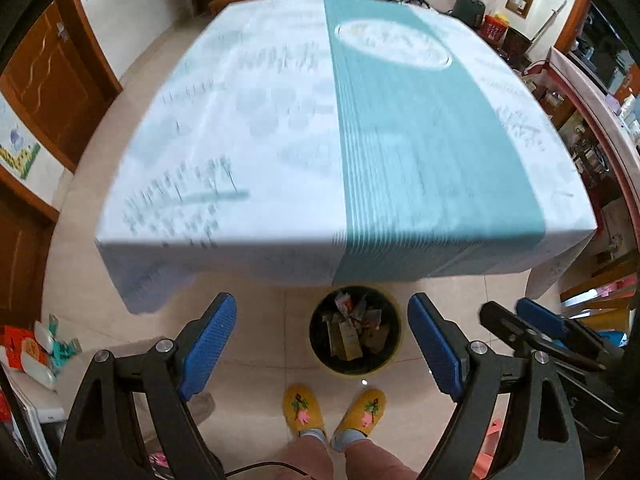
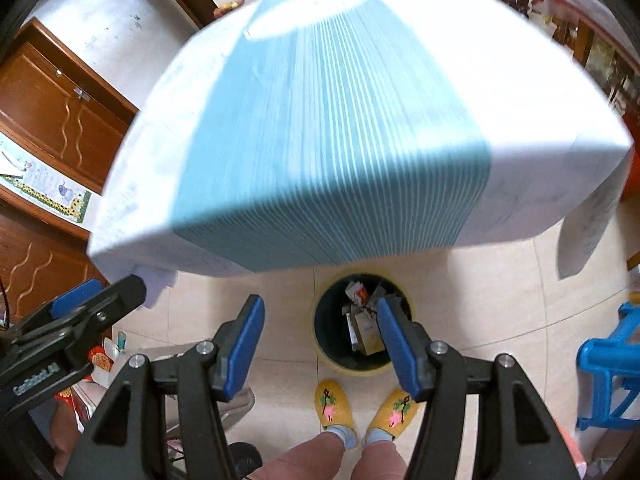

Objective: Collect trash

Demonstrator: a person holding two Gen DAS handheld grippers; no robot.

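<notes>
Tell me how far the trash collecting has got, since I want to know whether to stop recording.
Done: packets and wrappers lie in the bin on the floor. The tablecloth shows no litter. In hand: nothing; the left hand-held gripper and right hand-held gripper are open, empty. Nothing visibly left.

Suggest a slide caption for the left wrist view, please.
Open left tongs hang empty above a floor bin full of trash, beside the cloth-covered table.
</notes>
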